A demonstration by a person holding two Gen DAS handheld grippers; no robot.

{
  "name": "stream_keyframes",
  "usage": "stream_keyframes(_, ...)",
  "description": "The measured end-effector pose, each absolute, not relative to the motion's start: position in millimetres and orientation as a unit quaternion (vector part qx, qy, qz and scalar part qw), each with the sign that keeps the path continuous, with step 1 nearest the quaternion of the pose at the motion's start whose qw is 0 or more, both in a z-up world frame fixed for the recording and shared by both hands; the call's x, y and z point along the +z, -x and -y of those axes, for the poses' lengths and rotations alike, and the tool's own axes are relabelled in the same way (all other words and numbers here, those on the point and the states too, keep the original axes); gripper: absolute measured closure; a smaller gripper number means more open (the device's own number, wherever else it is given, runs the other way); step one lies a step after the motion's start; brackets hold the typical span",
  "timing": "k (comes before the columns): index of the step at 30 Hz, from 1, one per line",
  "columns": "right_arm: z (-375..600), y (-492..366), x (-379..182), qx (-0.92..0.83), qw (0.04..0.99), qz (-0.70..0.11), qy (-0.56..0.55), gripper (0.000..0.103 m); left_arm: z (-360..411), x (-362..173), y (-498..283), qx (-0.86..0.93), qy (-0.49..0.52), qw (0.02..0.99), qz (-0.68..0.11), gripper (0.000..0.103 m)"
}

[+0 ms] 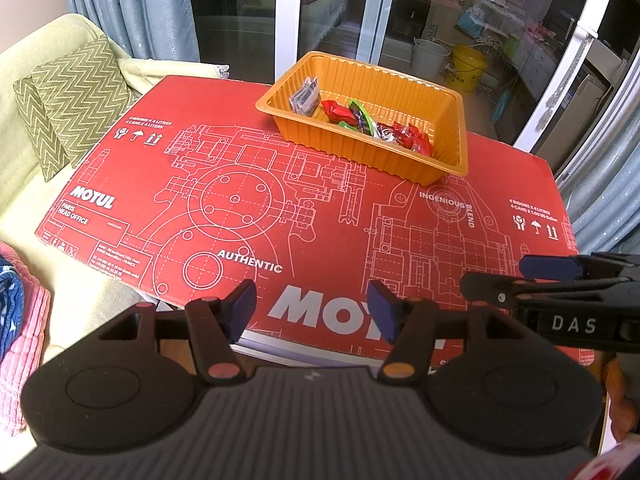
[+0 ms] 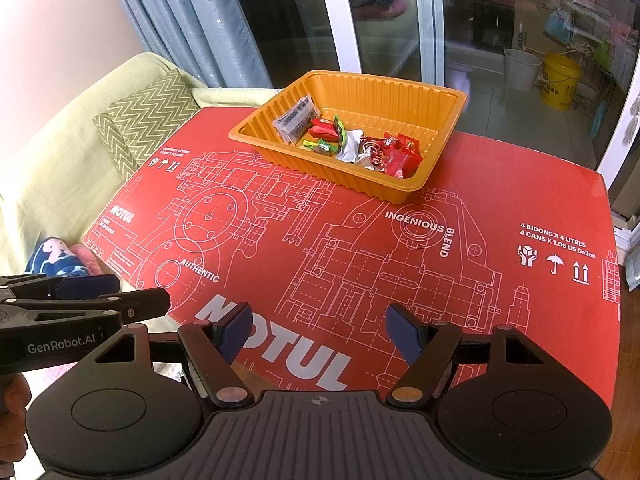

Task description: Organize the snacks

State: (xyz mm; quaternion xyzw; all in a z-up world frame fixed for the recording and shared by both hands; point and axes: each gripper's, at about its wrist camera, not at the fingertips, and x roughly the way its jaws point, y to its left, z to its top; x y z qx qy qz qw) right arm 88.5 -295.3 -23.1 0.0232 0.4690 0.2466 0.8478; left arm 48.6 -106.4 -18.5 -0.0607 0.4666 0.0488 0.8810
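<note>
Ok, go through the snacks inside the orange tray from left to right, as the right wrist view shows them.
In the orange tray: grey-and-white packets → red wrapper → green wrappers → silver wrapper → pile of red wrappers.

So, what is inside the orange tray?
The orange tray holds small wrapped snacks: grey packets at one end, red and green wrappers beside them. Anything under the pile is covered and cannot be seen.
</note>
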Motion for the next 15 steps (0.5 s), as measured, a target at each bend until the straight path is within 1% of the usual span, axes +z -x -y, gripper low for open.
stream_keyframes(15, 294.4, -88.6, -22.9, 0.247, 0.848, -0.469, -0.023, 0.029, 104.6, -18.3, -49.3, 0.050, 0.060, 0.881, -0.467, 0.044)
